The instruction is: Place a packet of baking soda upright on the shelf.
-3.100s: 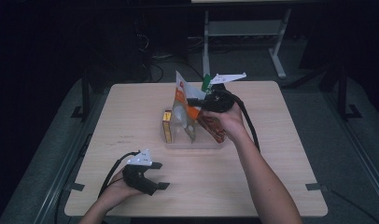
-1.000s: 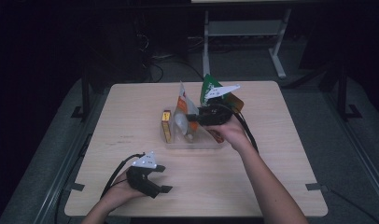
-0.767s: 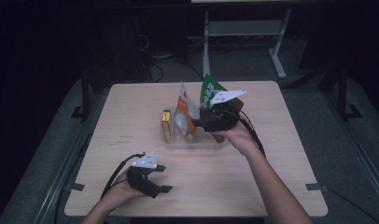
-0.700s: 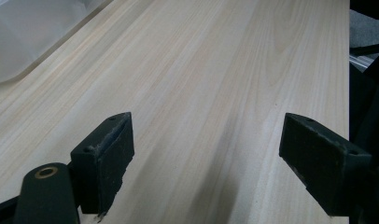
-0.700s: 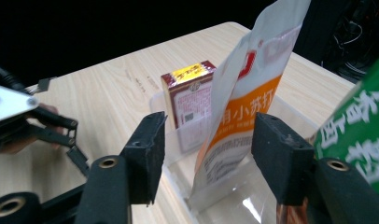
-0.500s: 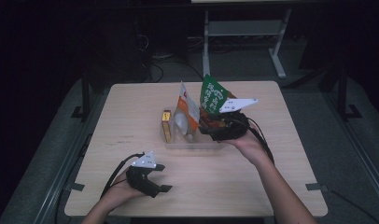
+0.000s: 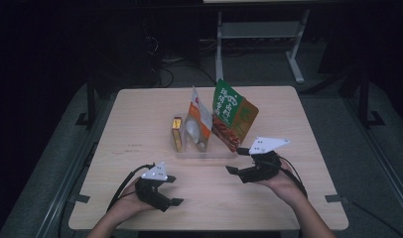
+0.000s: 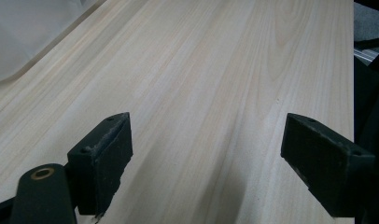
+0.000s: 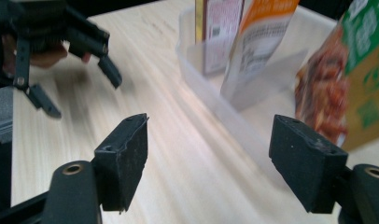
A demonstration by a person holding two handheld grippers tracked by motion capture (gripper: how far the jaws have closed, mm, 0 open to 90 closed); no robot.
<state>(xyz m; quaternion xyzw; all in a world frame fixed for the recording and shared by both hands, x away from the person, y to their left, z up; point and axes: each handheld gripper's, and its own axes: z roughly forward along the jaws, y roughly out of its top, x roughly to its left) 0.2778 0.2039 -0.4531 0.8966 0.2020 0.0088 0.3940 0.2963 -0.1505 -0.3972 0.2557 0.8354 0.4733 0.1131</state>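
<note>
The clear tray point(image 7: 204, 151) sits mid-surface with three packs standing in it: a slim yellow box point(image 7: 176, 133) at the left, an orange-and-white pouch point(image 7: 198, 121) next to it, and the green pouch point(image 7: 232, 114) at the right end, leaning back and to the right. The green pouch is what the right gripper point(image 7: 237, 161) has just been opening off – its fingers are spread wide now with nothing between them, and it hovers just beside the tray's near right corner, pointing left.

In the right gripper view, the tray wall point(image 9: 215, 105) runs across the path between the fingers, so that's the thing in the way on that side. The left gripper point(image 7: 170, 189) rests near the front edge of the surface point(image 7: 140, 114), well apart from the tray, fingers wide and empty – bare wood ahead of it.

Plenty of open room left of the tray and along the whole front strip; behind the tray there's a free band up to the far edge.
</note>
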